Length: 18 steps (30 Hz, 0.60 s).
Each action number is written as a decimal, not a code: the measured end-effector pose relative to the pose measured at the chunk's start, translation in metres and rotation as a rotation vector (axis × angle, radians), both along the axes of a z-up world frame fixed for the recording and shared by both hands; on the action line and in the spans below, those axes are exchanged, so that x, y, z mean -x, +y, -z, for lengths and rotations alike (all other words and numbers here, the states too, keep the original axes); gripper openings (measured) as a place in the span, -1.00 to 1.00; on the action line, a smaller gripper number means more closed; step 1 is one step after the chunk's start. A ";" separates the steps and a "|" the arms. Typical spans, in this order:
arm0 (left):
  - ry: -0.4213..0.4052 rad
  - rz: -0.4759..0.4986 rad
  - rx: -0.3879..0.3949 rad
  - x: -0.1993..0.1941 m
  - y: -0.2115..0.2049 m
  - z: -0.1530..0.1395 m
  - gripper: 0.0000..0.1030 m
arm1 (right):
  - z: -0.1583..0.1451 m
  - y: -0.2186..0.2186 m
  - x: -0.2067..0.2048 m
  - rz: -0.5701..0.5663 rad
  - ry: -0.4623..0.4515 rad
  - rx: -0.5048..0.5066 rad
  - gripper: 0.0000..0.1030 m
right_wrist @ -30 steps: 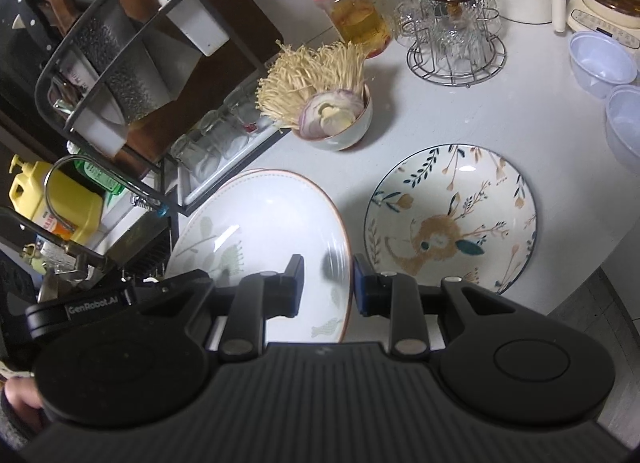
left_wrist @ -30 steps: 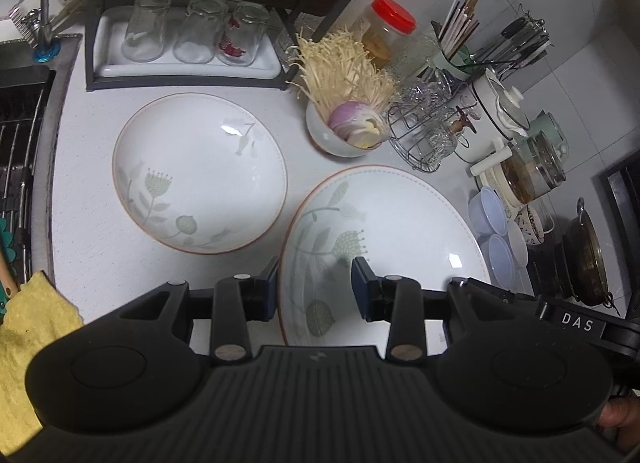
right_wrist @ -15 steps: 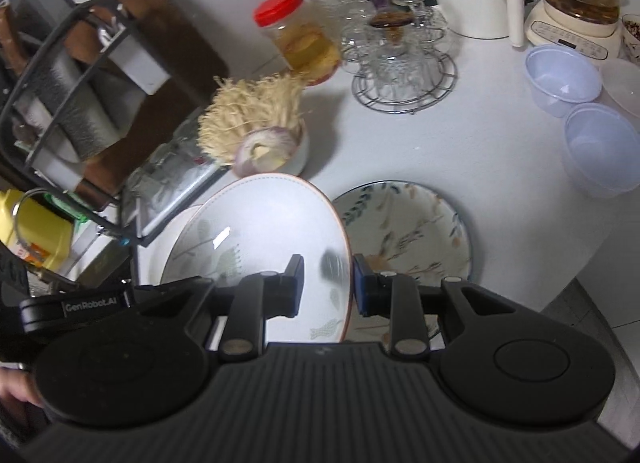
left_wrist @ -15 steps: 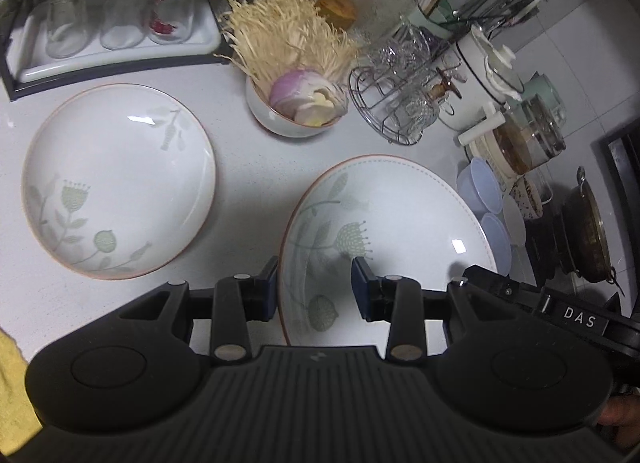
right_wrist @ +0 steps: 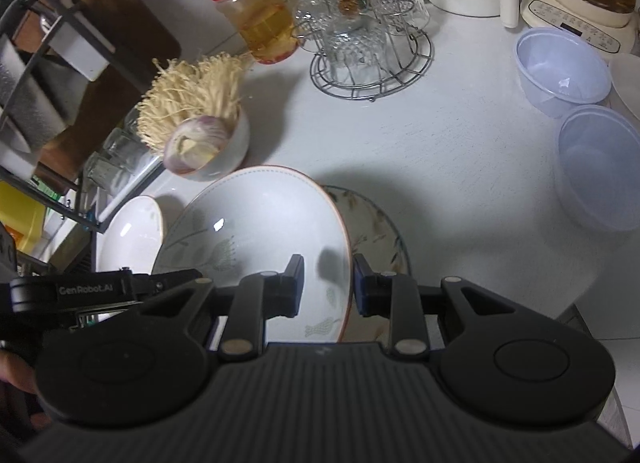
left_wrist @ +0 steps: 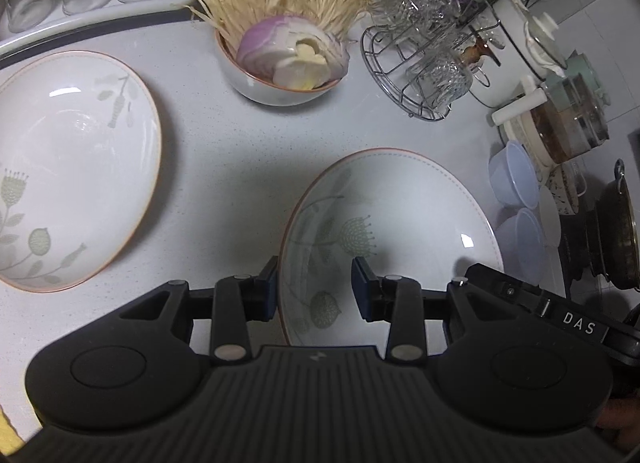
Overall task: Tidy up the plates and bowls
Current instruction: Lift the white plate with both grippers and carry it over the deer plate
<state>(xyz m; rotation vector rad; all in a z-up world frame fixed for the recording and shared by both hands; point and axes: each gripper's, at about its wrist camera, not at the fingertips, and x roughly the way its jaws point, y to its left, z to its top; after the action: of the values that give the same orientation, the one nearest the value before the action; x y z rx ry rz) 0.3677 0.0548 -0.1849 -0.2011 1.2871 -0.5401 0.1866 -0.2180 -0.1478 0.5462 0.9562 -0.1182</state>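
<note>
Straddling opposite rims of the white floral plate (left_wrist: 392, 223), left gripper (left_wrist: 314, 287) and right gripper (right_wrist: 328, 283) both grasping it | plate overlapping patterned plate (right_wrist: 380, 231) | second floral plate (left_wrist: 72, 167) well left, bare counter (left_wrist: 240, 151) between

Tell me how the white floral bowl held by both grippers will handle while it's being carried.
The white floral bowl looks glazed and glossy, so probably slippery at the rim. The left gripper and right gripper each straddle only its thin edge, so it may tilt. It seems ceramic: likely heavy and breakable above the patterned plate.
</note>
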 end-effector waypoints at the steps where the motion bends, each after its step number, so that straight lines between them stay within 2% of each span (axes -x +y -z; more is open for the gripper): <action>1: 0.001 -0.002 -0.005 0.000 -0.005 0.001 -0.20 | 0.002 -0.005 -0.002 -0.003 0.000 0.000 -0.44; 10: 0.037 -0.037 -0.063 0.003 -0.038 0.017 -0.20 | 0.020 -0.033 -0.017 -0.034 0.014 0.039 -0.44; 18: 0.061 -0.085 -0.082 0.002 -0.040 0.028 -0.20 | 0.036 -0.036 -0.025 -0.086 0.044 0.023 -0.45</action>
<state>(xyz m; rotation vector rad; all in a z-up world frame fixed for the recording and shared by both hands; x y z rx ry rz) 0.3652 0.0145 -0.2131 -0.2038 1.3509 -0.4104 0.2121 -0.2539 -0.1834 0.4824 1.0184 -0.0638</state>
